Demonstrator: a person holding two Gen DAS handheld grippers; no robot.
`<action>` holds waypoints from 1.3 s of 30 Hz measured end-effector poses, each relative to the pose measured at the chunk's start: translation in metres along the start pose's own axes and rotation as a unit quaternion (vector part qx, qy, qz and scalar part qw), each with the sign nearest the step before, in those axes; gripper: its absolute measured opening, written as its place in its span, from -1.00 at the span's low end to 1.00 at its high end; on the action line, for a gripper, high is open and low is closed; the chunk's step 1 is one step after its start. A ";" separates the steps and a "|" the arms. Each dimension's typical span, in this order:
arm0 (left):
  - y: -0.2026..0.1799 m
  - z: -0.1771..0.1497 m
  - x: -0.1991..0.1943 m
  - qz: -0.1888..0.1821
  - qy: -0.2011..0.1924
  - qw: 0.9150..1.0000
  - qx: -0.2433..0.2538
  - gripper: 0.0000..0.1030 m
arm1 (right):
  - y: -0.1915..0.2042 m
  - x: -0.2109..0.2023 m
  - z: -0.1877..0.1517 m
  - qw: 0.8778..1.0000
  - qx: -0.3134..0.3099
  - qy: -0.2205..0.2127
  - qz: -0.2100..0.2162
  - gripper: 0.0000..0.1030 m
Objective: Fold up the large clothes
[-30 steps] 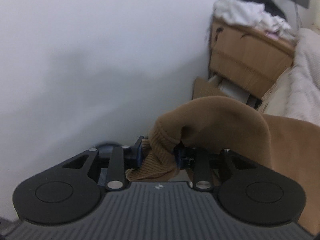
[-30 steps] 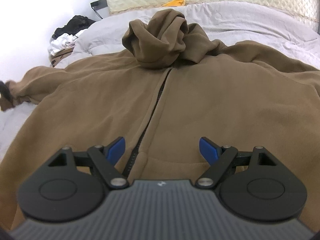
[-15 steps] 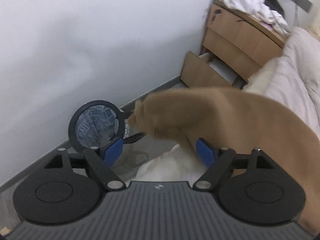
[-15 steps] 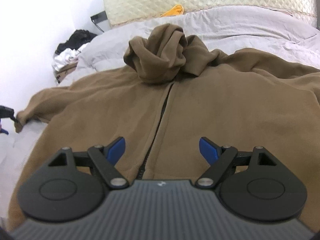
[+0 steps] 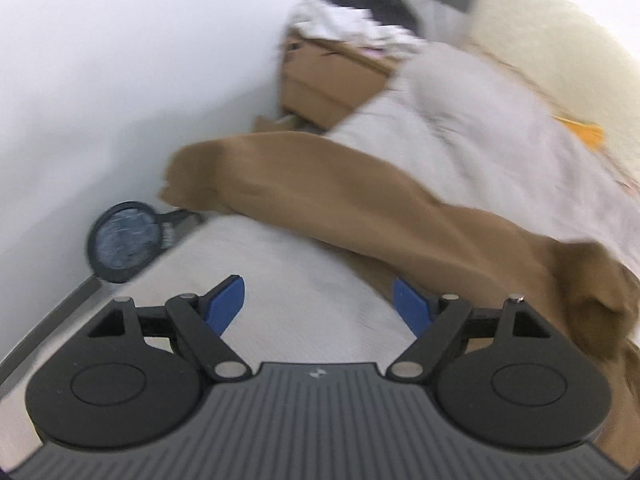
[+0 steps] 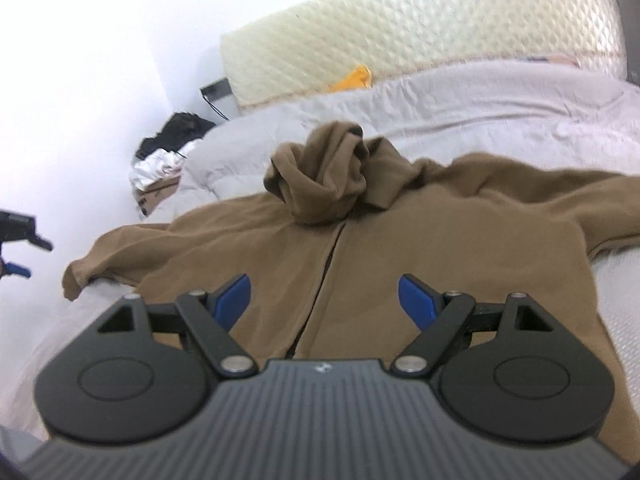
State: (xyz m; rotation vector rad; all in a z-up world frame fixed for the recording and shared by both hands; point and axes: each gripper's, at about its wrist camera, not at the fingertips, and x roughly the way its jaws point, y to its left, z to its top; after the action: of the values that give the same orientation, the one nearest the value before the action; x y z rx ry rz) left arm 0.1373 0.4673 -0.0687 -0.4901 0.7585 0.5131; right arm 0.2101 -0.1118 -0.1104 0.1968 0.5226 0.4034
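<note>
brown hoodie (image 6: 400,248), pale grey bedding (image 6: 460,96), cream quilted headboard (image 6: 420,28).

bed cover (image 6: 460,96): pale grey, wrinkled
headboard (image 6: 400,28): cream, quilted
yellow cloth (image 6: 354,78): at the headboard's foot
cardboard box (image 5: 324,80): beside the bed, clothes heaped on top
clothes heap (image 5: 352,20): black and white
round bin (image 5: 124,242): on the floor by the wall

Both grippers' fingers (image 5: 224,300) apart, empty
</note>
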 end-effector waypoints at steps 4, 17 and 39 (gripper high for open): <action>-0.059 -0.035 -0.047 -0.045 -0.008 0.999 0.019 0.65 | -0.003 -0.021 0.003 1.000 -0.002 -0.016 0.014 0.61; -0.272 -0.136 -0.148 -0.164 -0.055 0.972 0.157 0.65 | -0.048 -0.073 0.027 0.996 0.039 -0.084 0.011 0.61; -0.325 -0.145 -0.043 -0.213 -0.045 0.958 0.189 0.65 | -0.056 -0.032 0.072 0.991 0.070 -0.102 -0.044 0.63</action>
State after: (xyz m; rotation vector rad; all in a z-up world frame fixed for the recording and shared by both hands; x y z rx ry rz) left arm 0.2296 0.1217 -0.0536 -0.2572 0.6209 -0.0156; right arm 0.2398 -0.1816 -0.0508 0.3463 0.3567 0.2569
